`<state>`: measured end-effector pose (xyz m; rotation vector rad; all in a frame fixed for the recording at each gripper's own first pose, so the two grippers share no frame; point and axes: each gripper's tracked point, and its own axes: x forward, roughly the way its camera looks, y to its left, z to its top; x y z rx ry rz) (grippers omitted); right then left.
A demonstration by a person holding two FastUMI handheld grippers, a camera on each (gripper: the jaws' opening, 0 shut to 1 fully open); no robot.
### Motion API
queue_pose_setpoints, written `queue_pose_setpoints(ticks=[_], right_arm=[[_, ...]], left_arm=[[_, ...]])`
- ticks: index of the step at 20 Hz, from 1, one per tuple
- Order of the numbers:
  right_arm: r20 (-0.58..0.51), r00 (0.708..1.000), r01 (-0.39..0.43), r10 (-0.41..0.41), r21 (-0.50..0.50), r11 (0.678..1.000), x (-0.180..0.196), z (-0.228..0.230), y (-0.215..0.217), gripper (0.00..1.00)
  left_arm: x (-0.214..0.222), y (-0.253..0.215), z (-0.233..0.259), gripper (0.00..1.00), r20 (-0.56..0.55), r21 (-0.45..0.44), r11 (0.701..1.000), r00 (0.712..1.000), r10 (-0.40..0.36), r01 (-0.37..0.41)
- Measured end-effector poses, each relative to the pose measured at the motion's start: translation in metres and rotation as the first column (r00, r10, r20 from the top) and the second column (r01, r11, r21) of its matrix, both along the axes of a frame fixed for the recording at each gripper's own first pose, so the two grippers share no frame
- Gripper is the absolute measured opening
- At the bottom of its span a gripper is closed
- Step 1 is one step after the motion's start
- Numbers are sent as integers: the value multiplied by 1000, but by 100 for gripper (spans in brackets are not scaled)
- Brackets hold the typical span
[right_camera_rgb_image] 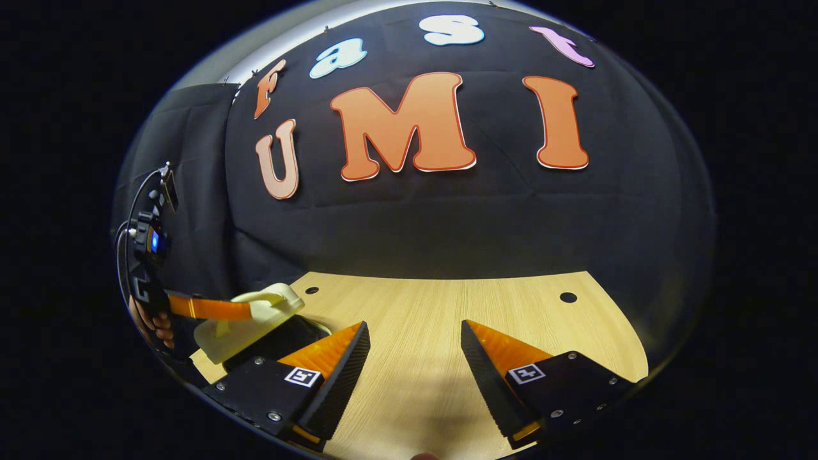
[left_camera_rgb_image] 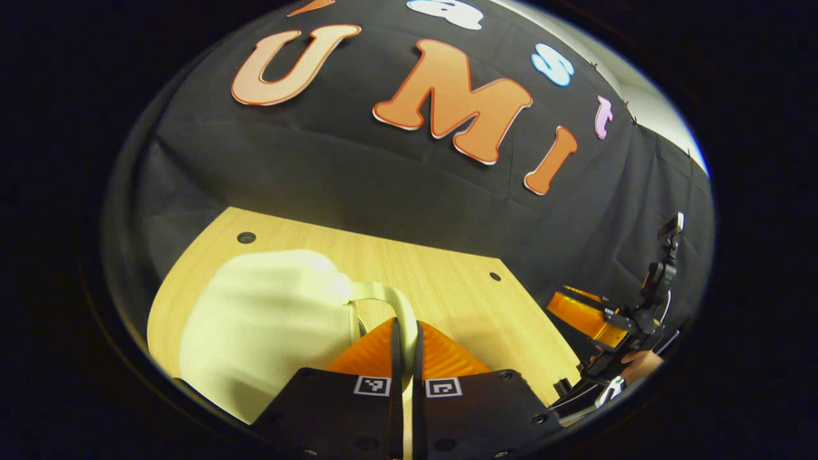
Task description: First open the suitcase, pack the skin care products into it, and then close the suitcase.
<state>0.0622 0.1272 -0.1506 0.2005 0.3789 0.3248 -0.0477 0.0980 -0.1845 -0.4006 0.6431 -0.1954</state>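
Left gripper is seen with fingers together, pinched on the thin handle of the cream suitcase; case sits just ahead and to the left of the fingers on the wooden table; in the right gripper view the lid is tilted up, dark inside below it; right gripper is held wide apart over bare table, nothing between; shell judged hard, smooth, light, slippery; handle or lid rim is best grasped; skin care products cannot be located.
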Motion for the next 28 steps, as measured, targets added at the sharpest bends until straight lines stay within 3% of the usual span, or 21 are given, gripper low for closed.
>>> queue_pose_setpoints(ticks=[5,11,14,16,17,18,20,22,24,25,28], right_arm=[[-6,1000,2,-2,6,1000,1,-5,-10,91],[-3,1000,9,-9,10,1000,0,-4,-14,91],[20,1000,18,-18,8,1000,0,1,-15,91],[50,998,33,-32,-14,999,0,8,-17,91],[70,997,36,-34,-32,999,0,12,-18,92],[90,995,46,-41,-52,998,1,16,-20,92],[123,991,53,-44,-66,996,2,27,-18,92],[148,988,54,-45,-57,997,3,39,-15,91],[174,983,58,-50,-44,997,5,52,-14,91],[192,980,63,-54,-38,997,6,58,-13,91],[241,968,82,-69,-47,996,10,73,-15,91]], left_arm=[[-5,-31,-42,6,-90,30,998,994,-58,61],[-5,-43,-67,5,-142,99,992,987,-69,84],[-9,-49,-77,13,-160,139,984,983,-86,109],[-6,-58,-71,18,-142,108,989,987,-82,97],[-4,-62,-61,34,-112,99,990,990,-88,99],[0,-64,-54,38,-86,104,990,992,-89,98],[10,-67,-39,59,-39,119,989,996,-81,85],[14,-73,-18,63,14,110,992,998,-65,63],[23,-69,8,85,89,138,990,995,-35,23],[28,-65,22,91,127,167,986,992,-21,-1],[34,-47,55,91,244,236,967,969,31,-91]])
